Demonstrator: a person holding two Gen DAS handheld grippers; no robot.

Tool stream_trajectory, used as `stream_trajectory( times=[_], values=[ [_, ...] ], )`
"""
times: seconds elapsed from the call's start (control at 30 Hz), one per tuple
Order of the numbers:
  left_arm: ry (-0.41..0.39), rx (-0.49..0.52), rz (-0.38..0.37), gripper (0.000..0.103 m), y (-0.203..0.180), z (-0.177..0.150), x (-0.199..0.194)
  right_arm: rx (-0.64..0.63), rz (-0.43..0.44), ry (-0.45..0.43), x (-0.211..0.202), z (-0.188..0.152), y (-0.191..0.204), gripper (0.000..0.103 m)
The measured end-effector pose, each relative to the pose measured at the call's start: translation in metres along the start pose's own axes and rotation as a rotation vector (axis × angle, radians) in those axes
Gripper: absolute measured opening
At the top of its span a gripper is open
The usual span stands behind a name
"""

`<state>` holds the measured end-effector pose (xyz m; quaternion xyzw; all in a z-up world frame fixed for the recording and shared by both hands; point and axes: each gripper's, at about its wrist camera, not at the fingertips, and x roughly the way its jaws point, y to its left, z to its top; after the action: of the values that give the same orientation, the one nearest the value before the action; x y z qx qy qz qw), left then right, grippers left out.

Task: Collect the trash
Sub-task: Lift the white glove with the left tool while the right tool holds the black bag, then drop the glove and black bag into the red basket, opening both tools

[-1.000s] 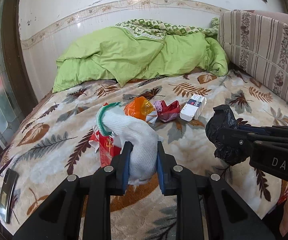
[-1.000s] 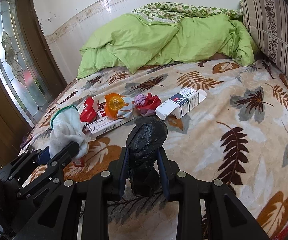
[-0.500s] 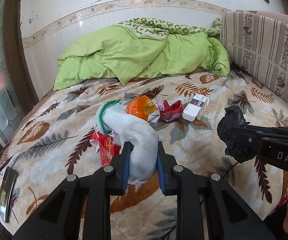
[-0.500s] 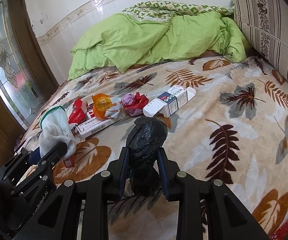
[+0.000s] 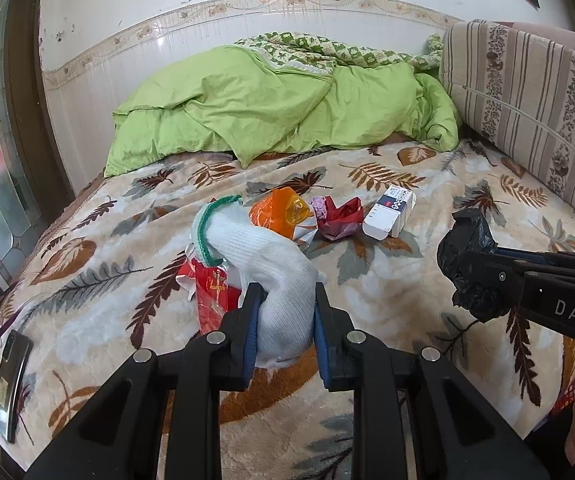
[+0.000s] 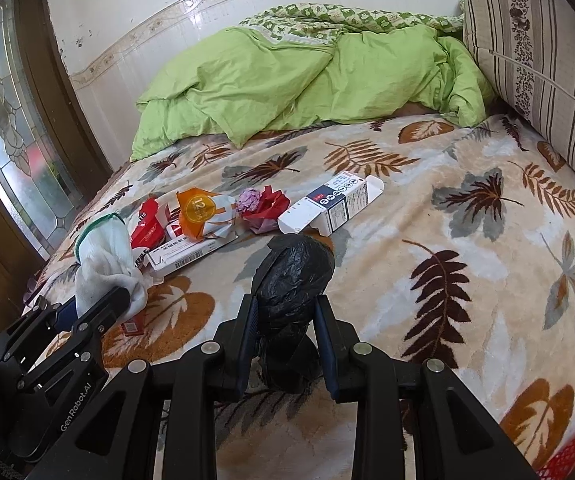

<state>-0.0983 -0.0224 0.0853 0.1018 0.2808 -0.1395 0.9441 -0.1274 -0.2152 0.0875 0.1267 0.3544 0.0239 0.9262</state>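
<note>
Leaf-print blanket (image 6: 467, 240), right half bare

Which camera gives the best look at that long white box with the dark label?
The right wrist view: the white box lies lengthwise, its label and open end visible. The left wrist view shows it farther off, end-on and foreshortened.

A bed covered by a cream leaf-print blanket (image 5: 407, 280) fills the room. A crumpled green duvet (image 5: 279, 108) lies against a glossy white wall with a floral tile border (image 5: 191, 10). A striped floral headboard (image 5: 527, 92) stands on the right, a leaded-glass window (image 6: 11, 132) in dark wood on the left, admitting daylight.
</note>
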Motion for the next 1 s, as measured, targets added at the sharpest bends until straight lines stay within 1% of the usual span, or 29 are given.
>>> stream_trajectory(
  times=[0.57, 0.63, 0.7, 0.83, 0.93, 1.0],
  values=[
    [0.002, -0.005, -0.003, 0.023, 0.002, 0.001, 0.001, 0.009, -0.001, -0.001, -0.001, 0.001, -0.003, 0.030],
    [0.003, -0.012, -0.017, 0.023, 0.003, 0.001, 0.001, 0.011, -0.002, -0.004, -0.001, 0.001, -0.003, 0.030],
    [0.005, -0.027, -0.043, 0.023, 0.004, 0.000, 0.001, 0.019, 0.002, -0.005, -0.002, 0.002, -0.005, 0.030],
    [0.015, -0.068, -0.129, 0.023, 0.001, -0.003, -0.004, 0.067, 0.025, -0.024, -0.012, 0.000, -0.010, 0.030],
    [0.012, -0.061, -0.171, 0.023, -0.007, -0.005, -0.010, 0.095, 0.035, -0.031, -0.023, -0.005, -0.014, 0.030],
    [0.012, -0.042, -0.218, 0.023, -0.012, -0.003, -0.014, 0.119, 0.055, -0.047, -0.037, -0.009, -0.019, 0.030]
  ],
)
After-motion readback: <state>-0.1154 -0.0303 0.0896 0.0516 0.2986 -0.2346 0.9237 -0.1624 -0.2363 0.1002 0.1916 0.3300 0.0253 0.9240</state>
